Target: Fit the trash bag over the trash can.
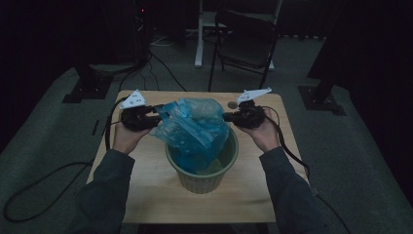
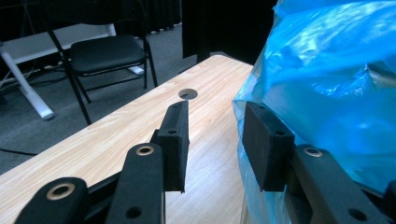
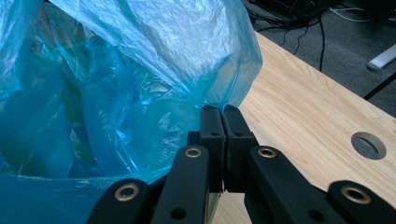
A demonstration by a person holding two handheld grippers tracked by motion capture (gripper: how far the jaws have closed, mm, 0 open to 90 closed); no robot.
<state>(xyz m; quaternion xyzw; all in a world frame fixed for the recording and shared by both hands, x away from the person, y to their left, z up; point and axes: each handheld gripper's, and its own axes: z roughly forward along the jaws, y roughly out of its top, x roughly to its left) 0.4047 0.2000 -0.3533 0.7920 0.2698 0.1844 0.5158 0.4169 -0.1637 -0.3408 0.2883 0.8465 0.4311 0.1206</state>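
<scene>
right gripper (image 3: 224, 109) clamped on blue bag (image 1: 195, 127) edge | left gripper (image 2: 215, 140) jaws apart, bag film just beside one pad, not between | bin (image 1: 202, 178) below

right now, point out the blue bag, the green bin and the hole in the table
blue bag (image 1: 195, 124), high view, crumpled middle above the bin
green bin (image 1: 202, 179), high view, ribbed front wall
hole in the table (image 3: 368, 145), right gripper view, grey centre

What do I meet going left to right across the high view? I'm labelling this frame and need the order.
Left tongs → blue plastic bag over the green bin → right tongs, shut on the bag's edge.
</scene>
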